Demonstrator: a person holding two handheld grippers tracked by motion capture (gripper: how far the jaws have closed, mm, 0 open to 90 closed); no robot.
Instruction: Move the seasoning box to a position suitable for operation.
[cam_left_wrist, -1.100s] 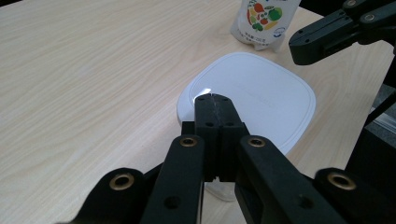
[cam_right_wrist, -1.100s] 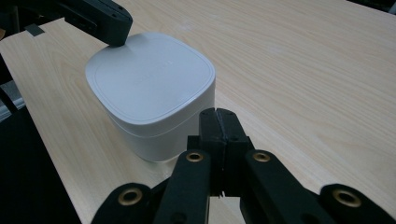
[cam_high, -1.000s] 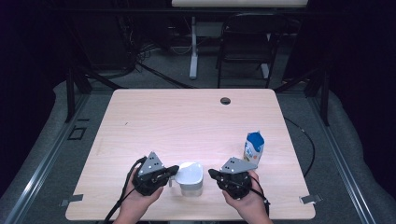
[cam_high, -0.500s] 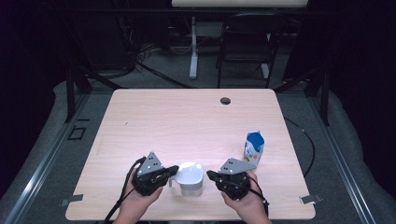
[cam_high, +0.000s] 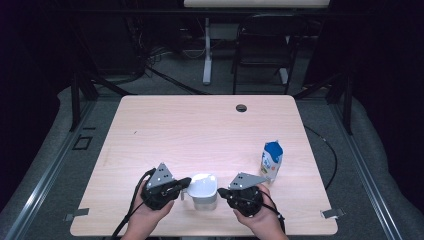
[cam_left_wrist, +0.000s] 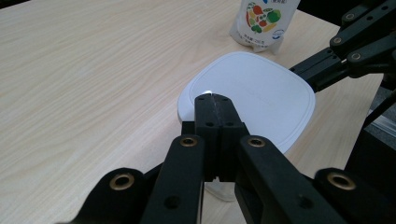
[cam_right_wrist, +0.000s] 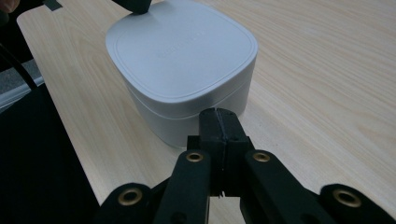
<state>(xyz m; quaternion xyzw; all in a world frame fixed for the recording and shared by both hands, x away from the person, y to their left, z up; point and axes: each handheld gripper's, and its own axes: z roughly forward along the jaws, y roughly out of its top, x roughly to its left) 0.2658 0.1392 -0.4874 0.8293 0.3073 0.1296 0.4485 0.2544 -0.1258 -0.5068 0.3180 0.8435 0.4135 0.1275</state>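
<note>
White box (cam_high: 204, 189) sits between both grippers on the tabletop (cam_high: 200, 130). Left gripper (cam_left_wrist: 212, 99) closed, empty, tip at lid edge, possibly touching. Right gripper (cam_right_wrist: 219, 114) closed, empty, near side wall. Open jaws before grasping; steady the base, lift lid straight.

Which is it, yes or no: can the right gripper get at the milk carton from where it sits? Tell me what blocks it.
Probably yes. The right gripper, shut, points at the white container, while the milk carton stands apart on bare table beyond it. It must turn and open first.
</note>
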